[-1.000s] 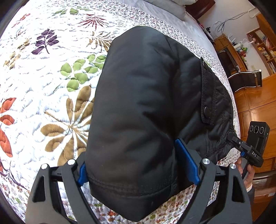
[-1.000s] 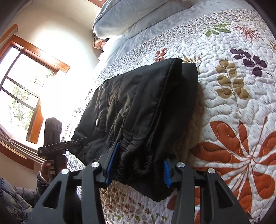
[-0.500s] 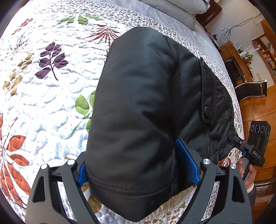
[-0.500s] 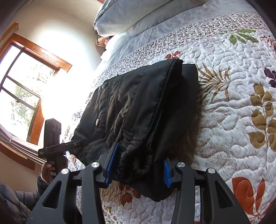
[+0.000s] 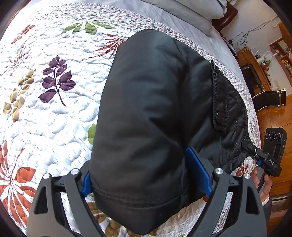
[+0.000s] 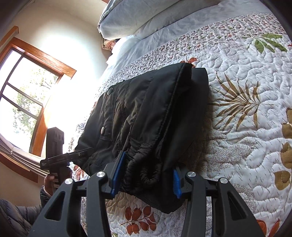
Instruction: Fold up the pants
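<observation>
The black padded pants (image 5: 155,113) are folded into a thick bundle held over the leaf-patterned quilt (image 5: 45,118). My left gripper (image 5: 146,175) is shut on the hem end of the bundle, its blue pads pressing both sides. My right gripper (image 6: 146,175) is shut on the elastic waistband end of the pants (image 6: 146,118). The right gripper also shows in the left wrist view (image 5: 262,158) at the far right, and the left gripper shows in the right wrist view (image 6: 73,156) at the left. A pocket flap with a snap button (image 5: 219,115) faces up.
Grey pillows (image 6: 146,16) lie at the head of the bed. A window with a wooden frame (image 6: 27,94) is to the left. A wooden floor, a chair (image 5: 268,98) and shelves lie beyond the bed's right edge.
Both grippers have carried the pants across the quilt towards the head of the bed; the quilt pattern slid beneath. The grip on the pants is unchanged.
</observation>
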### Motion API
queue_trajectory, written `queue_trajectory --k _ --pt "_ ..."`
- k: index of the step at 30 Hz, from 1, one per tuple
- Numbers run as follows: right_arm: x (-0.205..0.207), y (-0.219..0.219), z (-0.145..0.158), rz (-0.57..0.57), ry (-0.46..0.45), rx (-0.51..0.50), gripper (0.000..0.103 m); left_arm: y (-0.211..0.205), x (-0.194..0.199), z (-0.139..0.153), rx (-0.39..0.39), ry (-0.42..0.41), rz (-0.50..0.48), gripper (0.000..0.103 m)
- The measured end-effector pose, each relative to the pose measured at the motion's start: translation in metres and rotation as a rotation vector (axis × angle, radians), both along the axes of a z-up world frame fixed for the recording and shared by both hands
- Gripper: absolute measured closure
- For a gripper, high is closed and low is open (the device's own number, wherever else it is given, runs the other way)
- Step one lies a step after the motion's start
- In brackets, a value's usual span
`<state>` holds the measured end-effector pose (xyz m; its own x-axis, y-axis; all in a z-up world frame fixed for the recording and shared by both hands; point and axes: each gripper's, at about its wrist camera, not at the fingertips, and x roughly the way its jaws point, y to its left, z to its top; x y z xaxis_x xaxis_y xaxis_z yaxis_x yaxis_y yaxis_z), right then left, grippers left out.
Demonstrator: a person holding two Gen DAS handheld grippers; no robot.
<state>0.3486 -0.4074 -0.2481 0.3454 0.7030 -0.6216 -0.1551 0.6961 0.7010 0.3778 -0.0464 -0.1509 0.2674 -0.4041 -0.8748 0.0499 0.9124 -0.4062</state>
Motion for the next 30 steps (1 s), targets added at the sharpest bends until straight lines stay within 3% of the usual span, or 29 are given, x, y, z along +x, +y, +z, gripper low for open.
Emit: queue_trajectory --k 30 --pt "0.007 -0.001 -0.006 -0.032 0.002 0.056 0.053 -0.017 0.029 0.000 0.050 -0.048 -0.014 0.009"
